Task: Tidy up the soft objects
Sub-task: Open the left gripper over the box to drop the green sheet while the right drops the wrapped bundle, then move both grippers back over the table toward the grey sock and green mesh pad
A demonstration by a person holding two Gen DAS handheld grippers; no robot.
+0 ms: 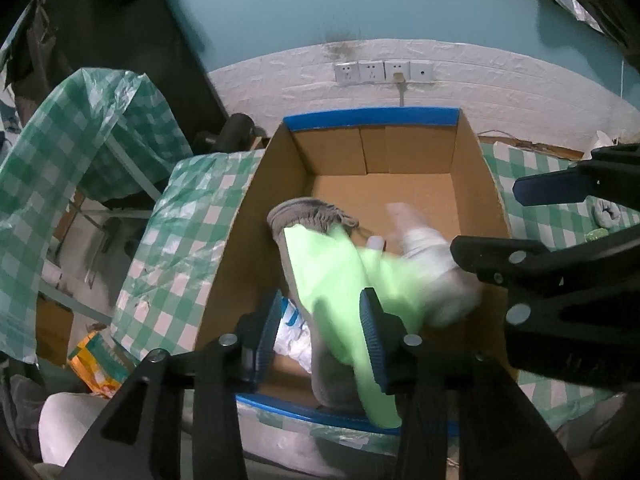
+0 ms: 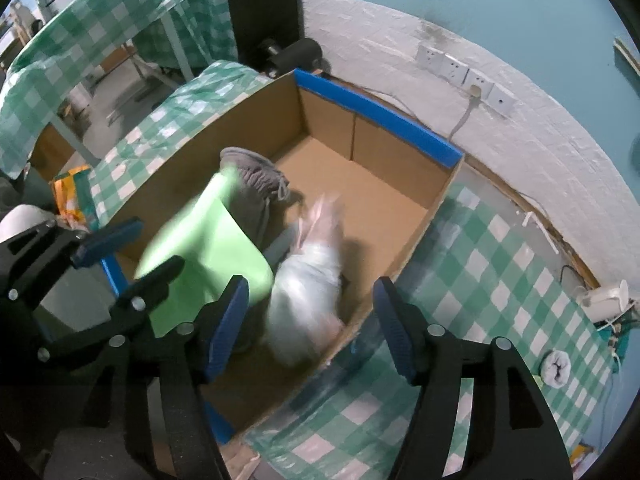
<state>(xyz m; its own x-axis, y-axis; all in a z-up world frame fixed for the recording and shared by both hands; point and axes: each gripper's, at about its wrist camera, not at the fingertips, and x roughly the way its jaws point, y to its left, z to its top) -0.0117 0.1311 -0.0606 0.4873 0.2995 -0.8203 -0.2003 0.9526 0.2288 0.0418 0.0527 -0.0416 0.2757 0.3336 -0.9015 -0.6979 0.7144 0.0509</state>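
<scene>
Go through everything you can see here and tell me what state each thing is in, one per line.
Cardboard box: open on top, partly filled.
Green cloth: in the box, blurred.
Grey garment: in the box, under the green cloth.
White bundle: in the box, blurred.
Left gripper: open.
Right gripper: open.

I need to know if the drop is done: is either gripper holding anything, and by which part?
Nothing held: left gripper and right gripper stand open; green cloth lies in the box.
</scene>
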